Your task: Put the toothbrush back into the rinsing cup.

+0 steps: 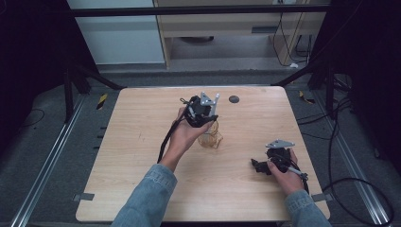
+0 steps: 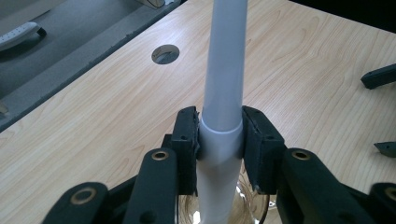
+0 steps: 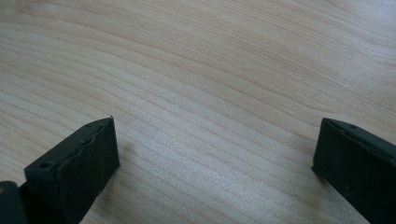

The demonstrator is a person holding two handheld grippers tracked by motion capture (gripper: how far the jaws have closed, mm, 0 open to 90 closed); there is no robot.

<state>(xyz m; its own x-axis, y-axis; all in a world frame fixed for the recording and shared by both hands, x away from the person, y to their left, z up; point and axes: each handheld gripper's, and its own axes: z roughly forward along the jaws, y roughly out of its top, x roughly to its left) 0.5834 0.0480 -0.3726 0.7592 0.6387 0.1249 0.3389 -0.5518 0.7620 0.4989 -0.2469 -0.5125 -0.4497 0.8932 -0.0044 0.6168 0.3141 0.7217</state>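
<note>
Left gripper view | left claw (image 2: 219, 140) clamps white tube (image 2: 223, 93), top cut off | right claw (image 3: 215, 158) apart

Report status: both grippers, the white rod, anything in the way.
Left gripper shut on white plastic rod, rod standing in clear glass vessel. Right gripper open, nothing between its jaws, over bare wooden table. Nothing in the way.

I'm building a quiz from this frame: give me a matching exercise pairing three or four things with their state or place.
Things:
1. left gripper
2. right gripper
3. glass vessel
4. round hole

States or places:
A. jaws wide apart above bare wood
B. in the table top near its far edge
C. shut on a pale grey tube
D. clear, standing on the table below the left gripper

Pairs: 1-C, 2-A, 3-D, 4-B
</note>
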